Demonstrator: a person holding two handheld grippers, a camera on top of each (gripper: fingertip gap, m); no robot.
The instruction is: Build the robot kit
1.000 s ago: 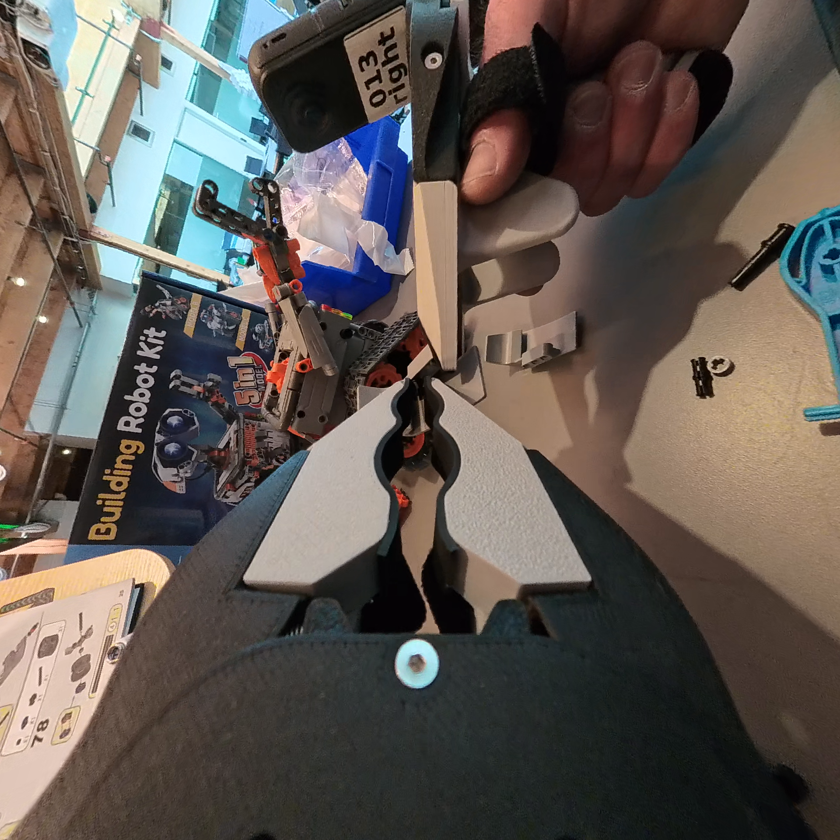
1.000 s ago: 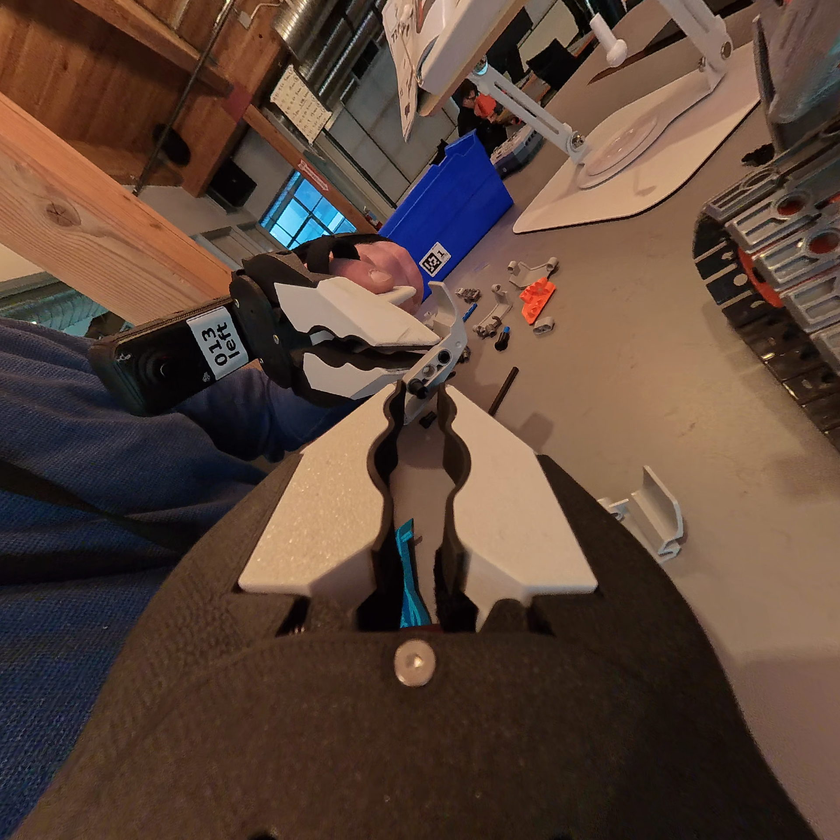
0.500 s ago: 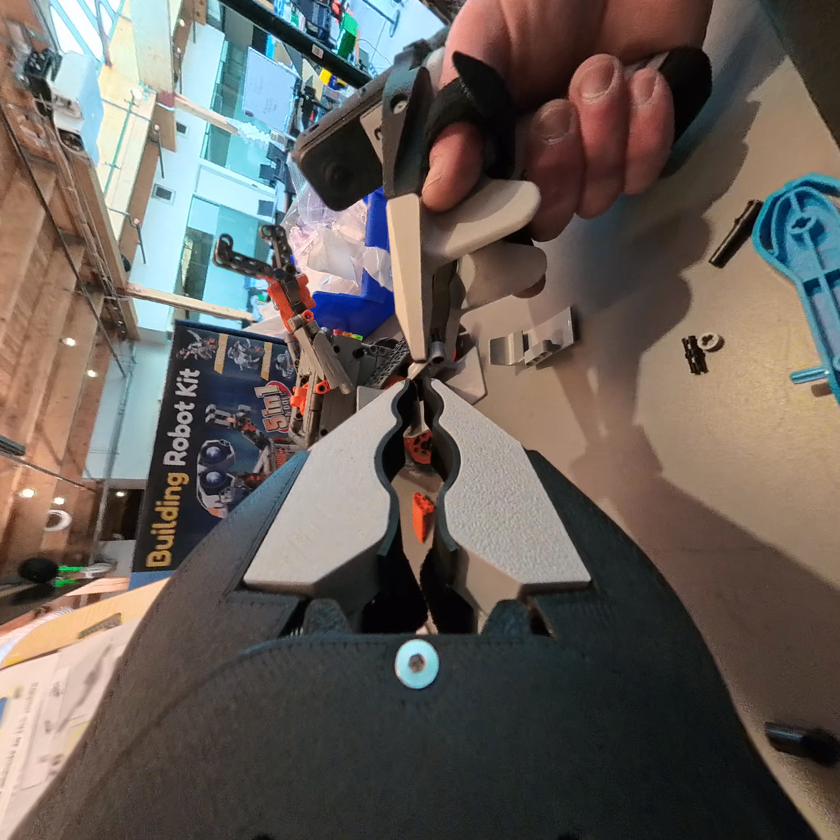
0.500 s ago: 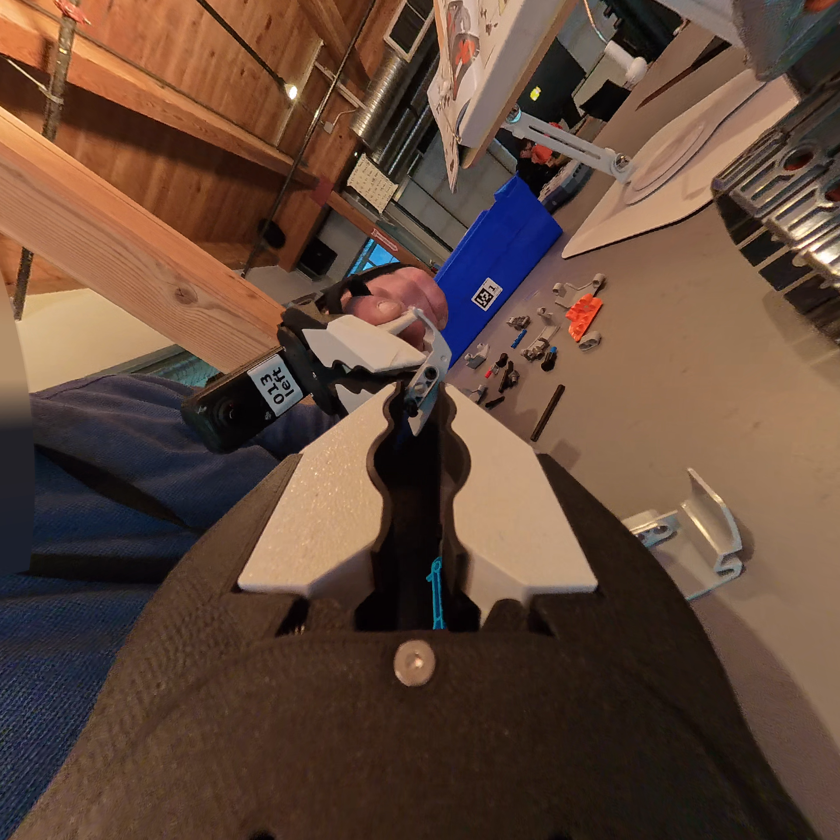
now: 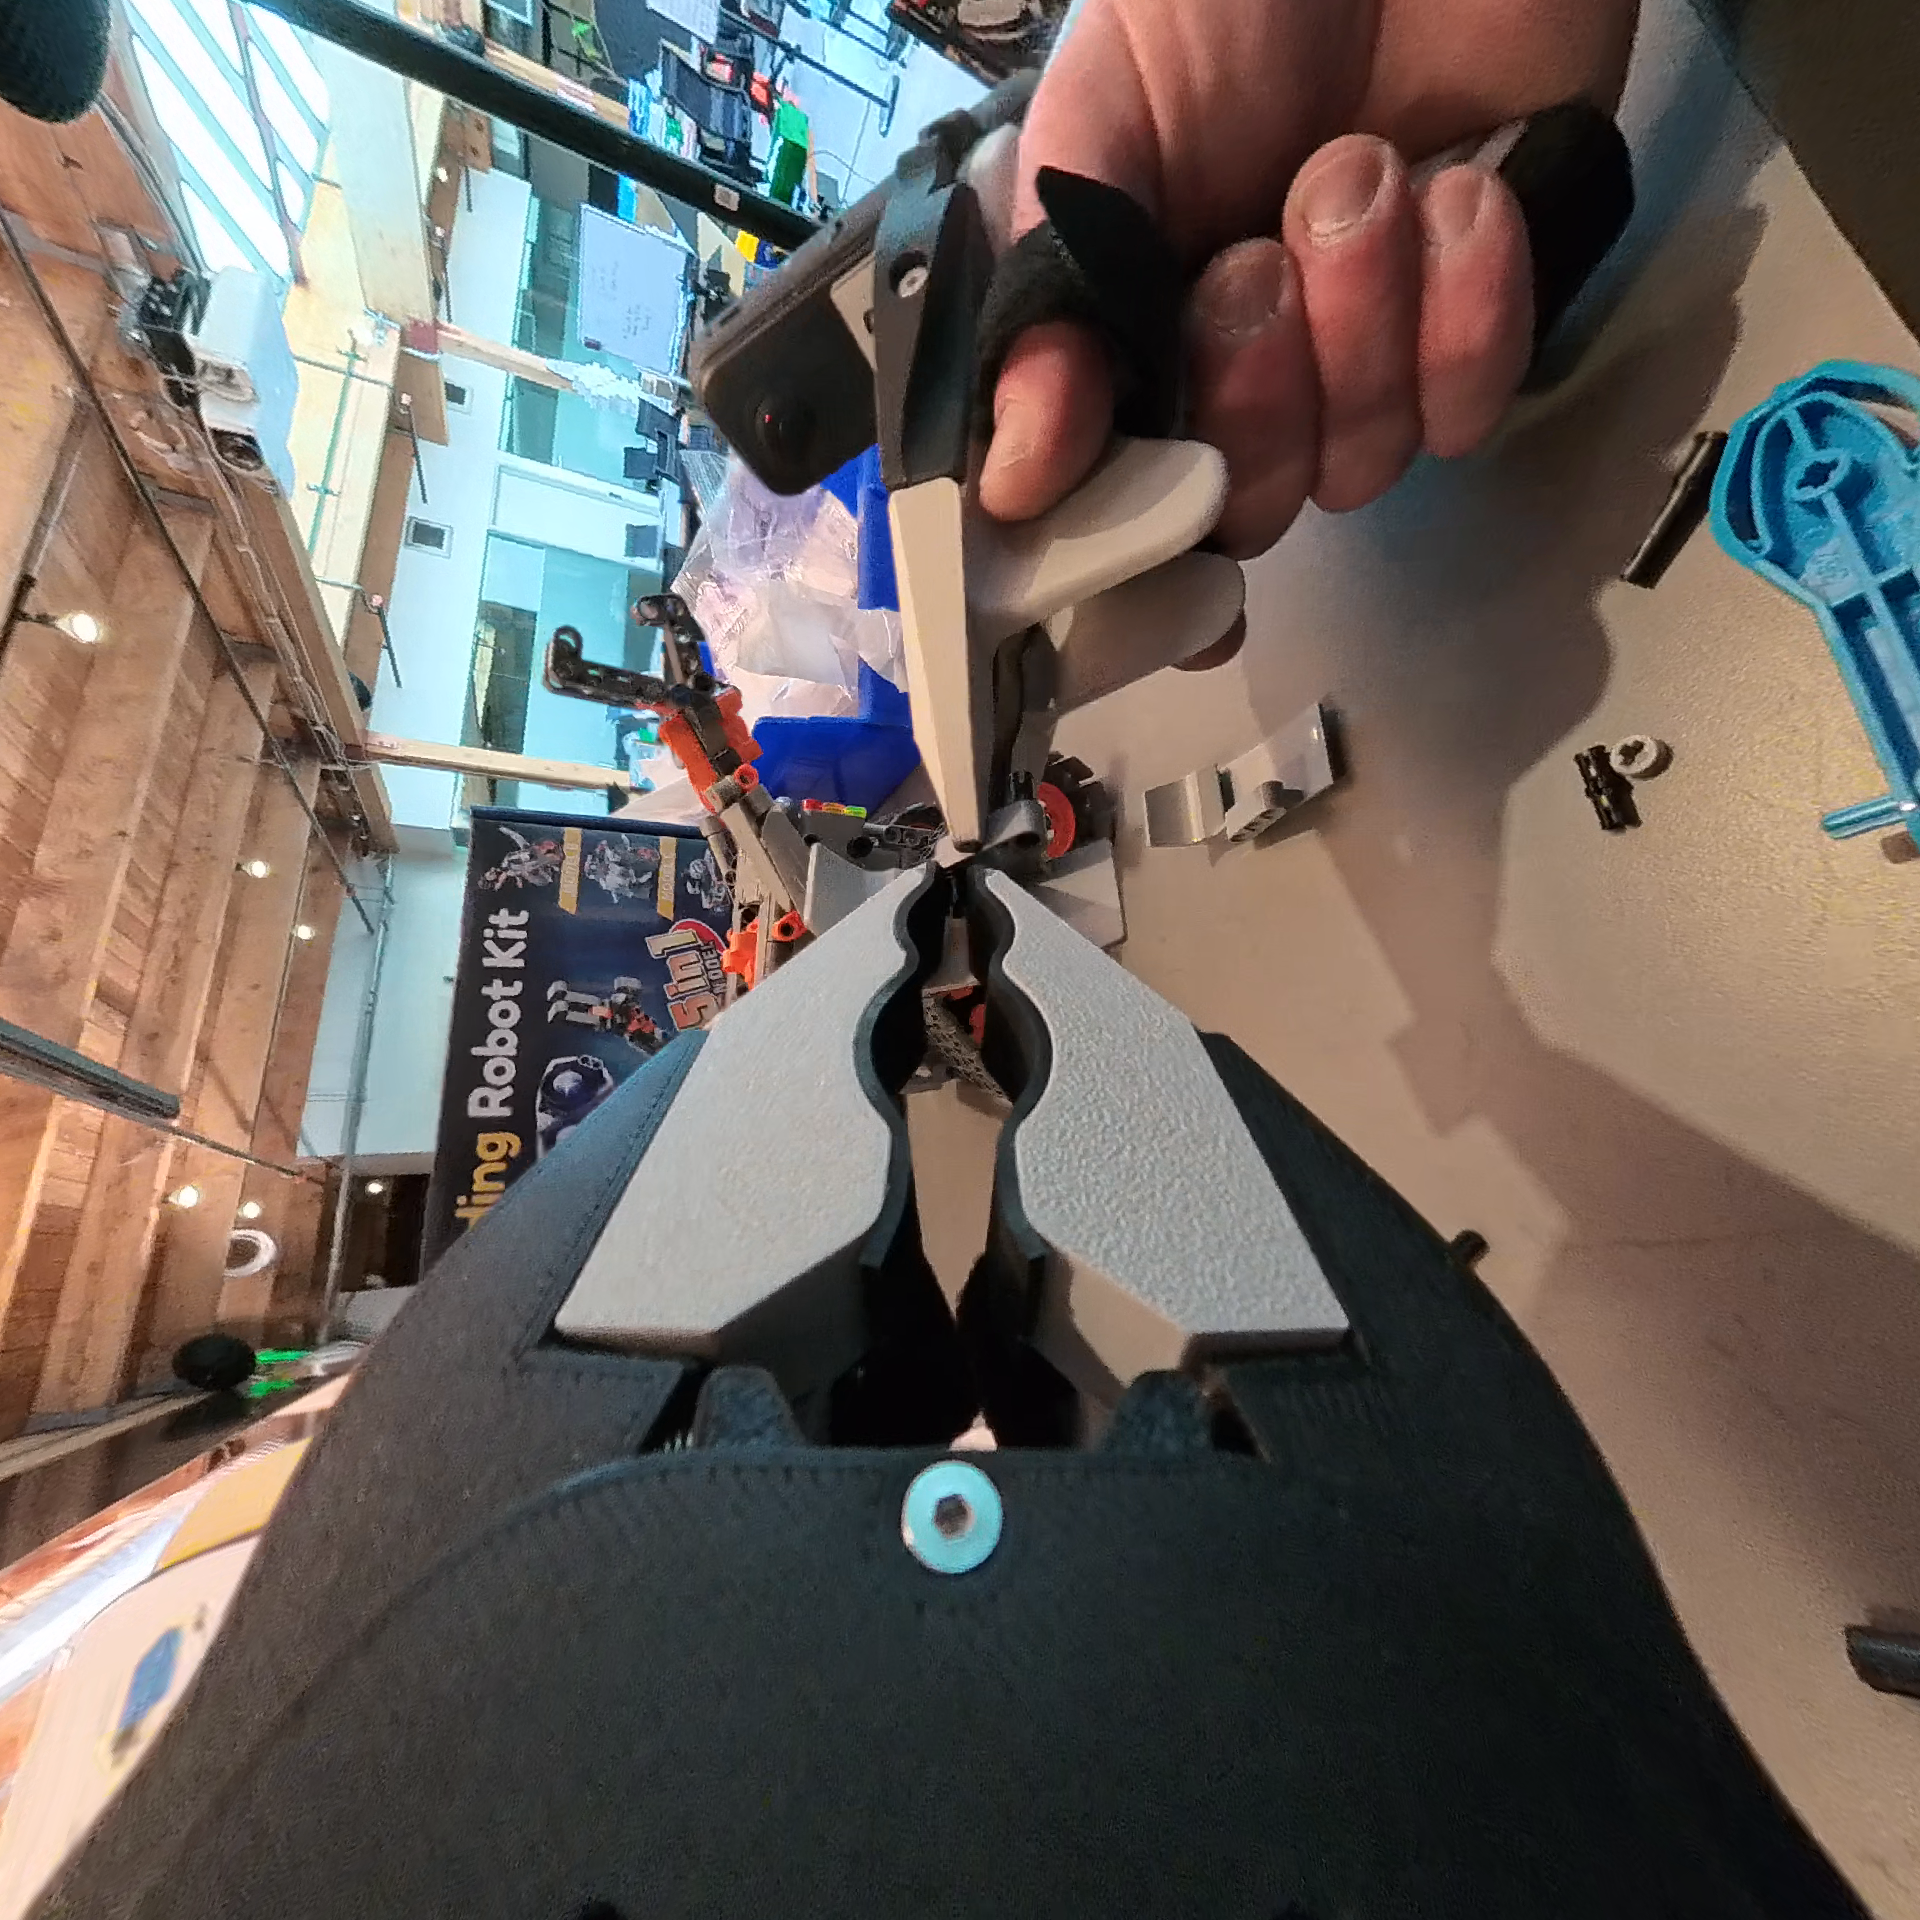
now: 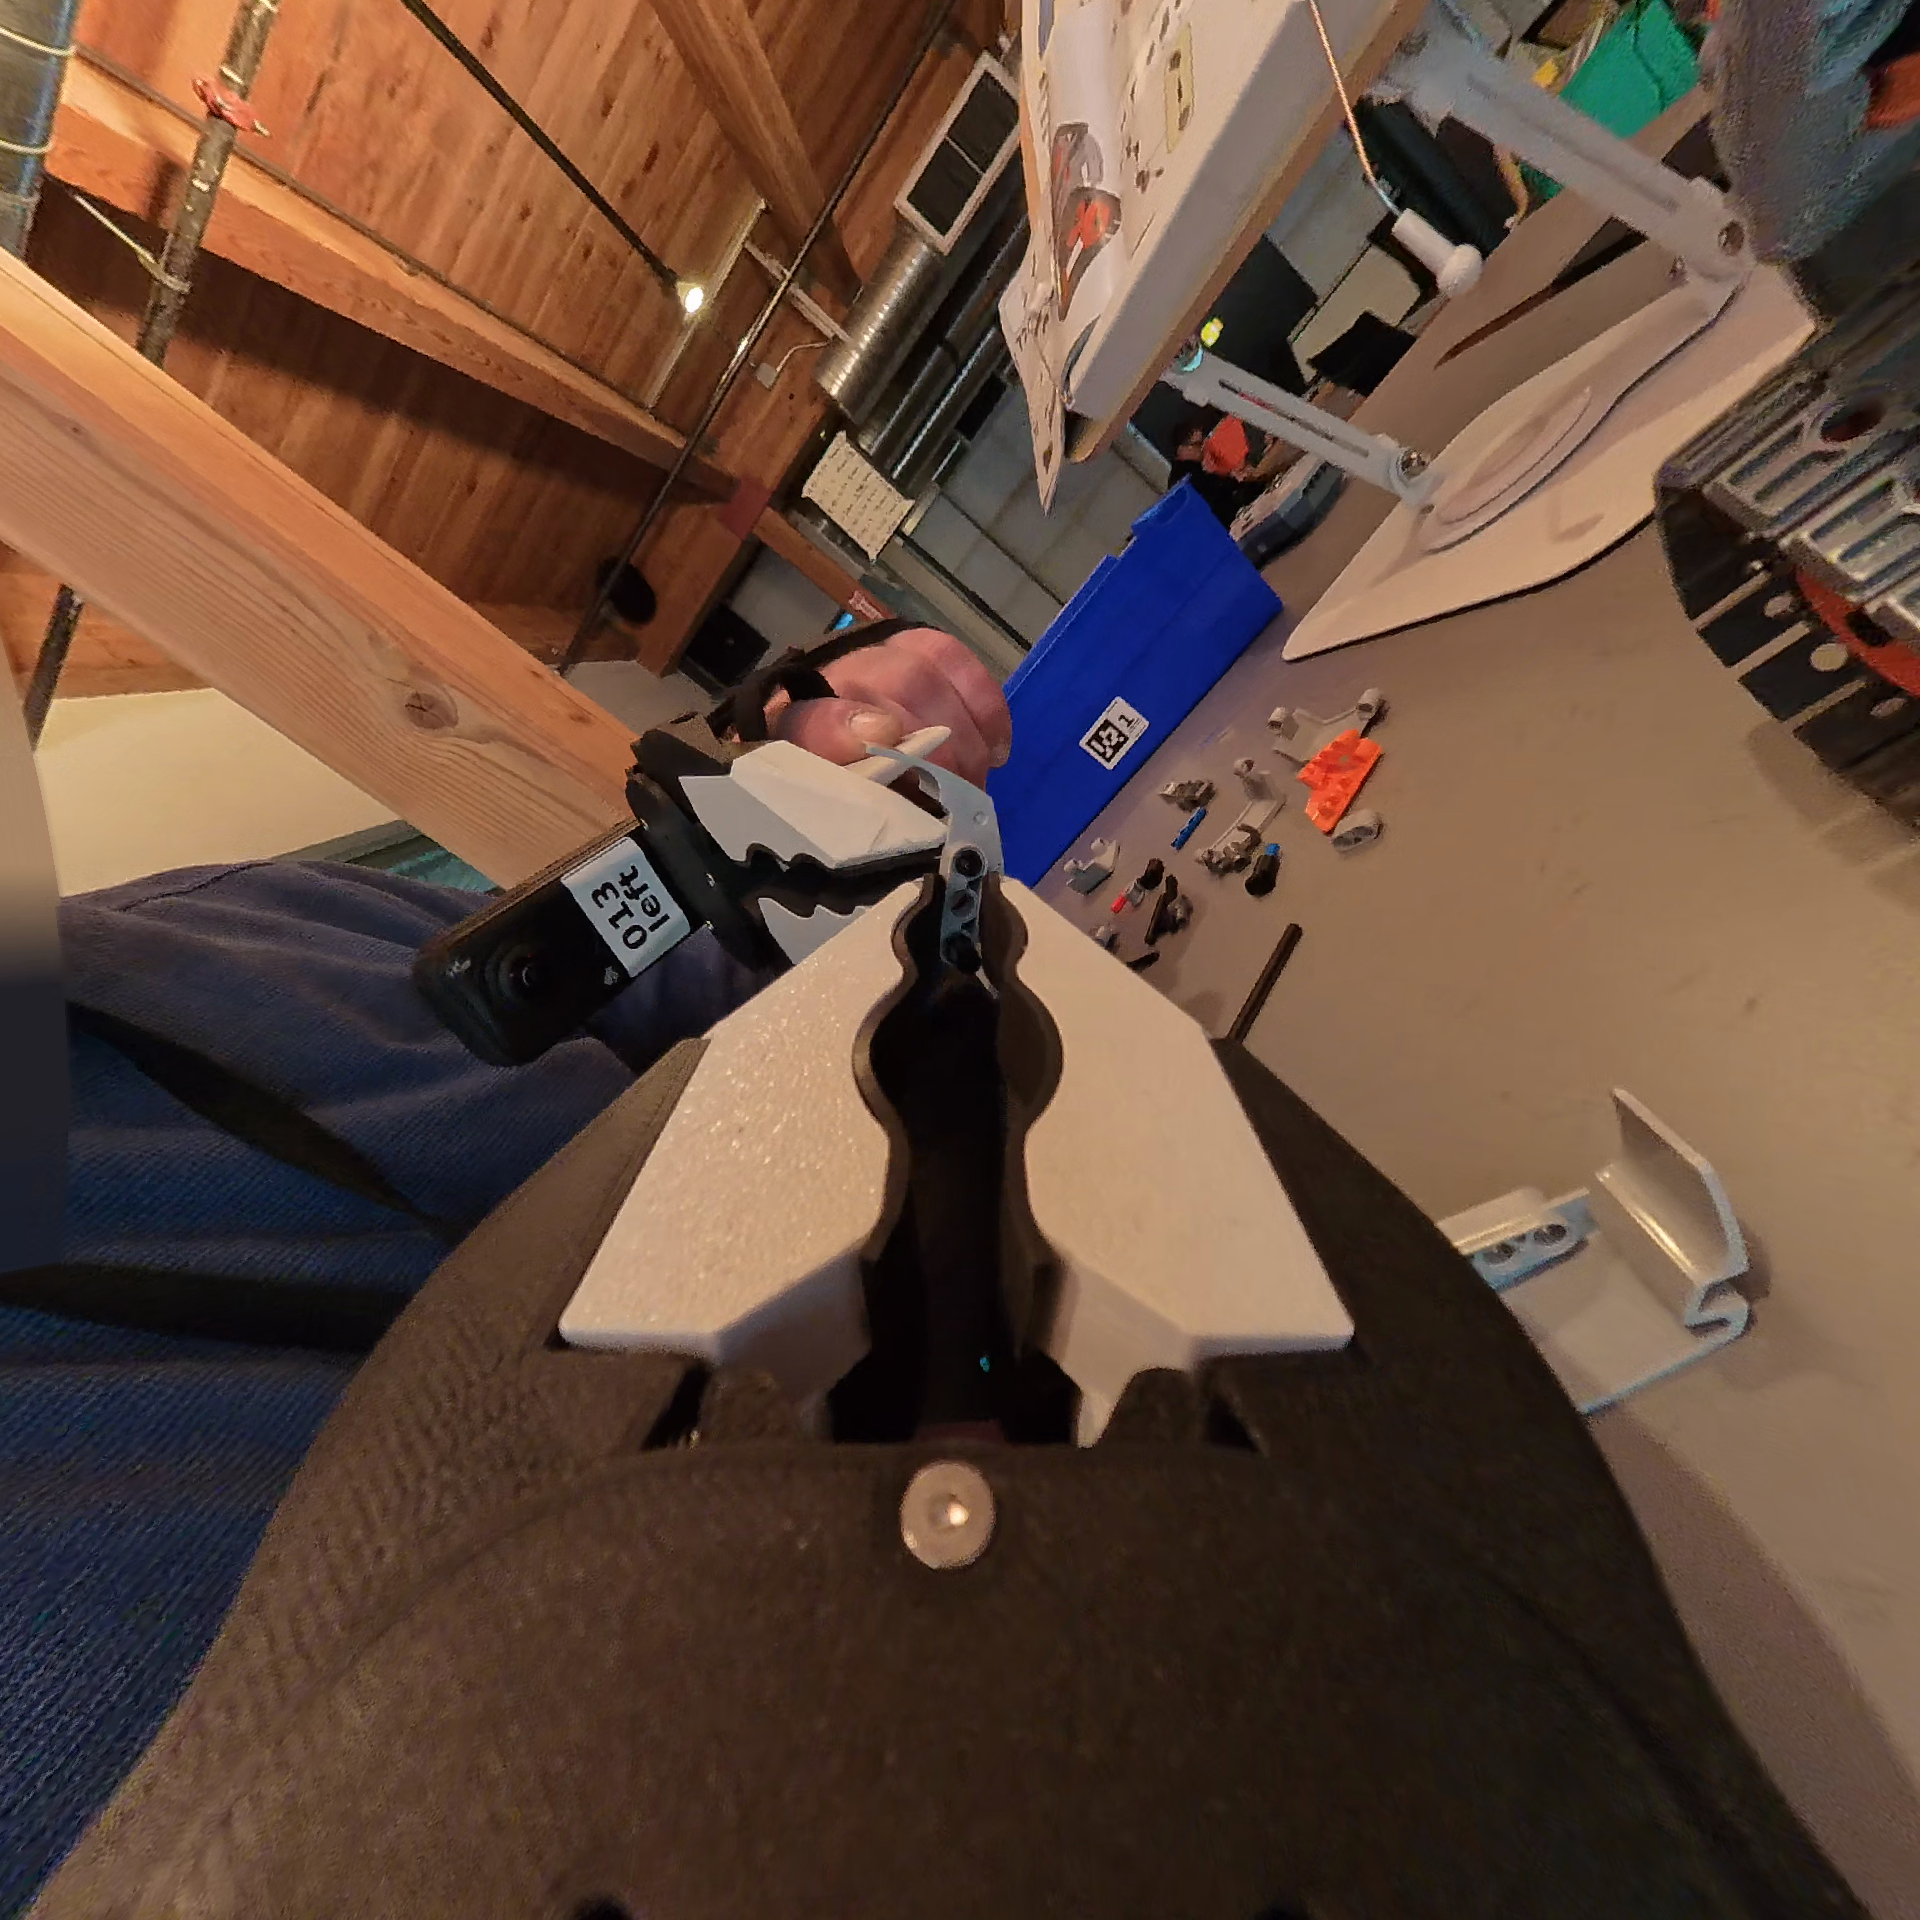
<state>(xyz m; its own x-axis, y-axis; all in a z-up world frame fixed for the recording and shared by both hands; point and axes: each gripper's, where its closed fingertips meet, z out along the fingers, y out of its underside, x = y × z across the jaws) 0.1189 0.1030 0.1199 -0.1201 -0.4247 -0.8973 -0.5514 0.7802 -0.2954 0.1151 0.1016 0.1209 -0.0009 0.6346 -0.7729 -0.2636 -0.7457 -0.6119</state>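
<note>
I'm pinching the grey curved panel piece point(image 6: 961, 821) with my left gripper point(image 5: 954, 883); my right gripper point(image 6: 961, 914) is, seemingly, clamping its pinned beam end.

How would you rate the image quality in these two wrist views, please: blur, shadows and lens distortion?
Left wrist view: the hand on the right gripper is slightly motion-blurred, it casts a broad soft shadow on the grey table, and the windows behind are bright and washed out. Right wrist view: the scattered small parts are sharp, the tracked model at the edge is smeared, and the wooden beam bows from fisheye distortion.
</note>
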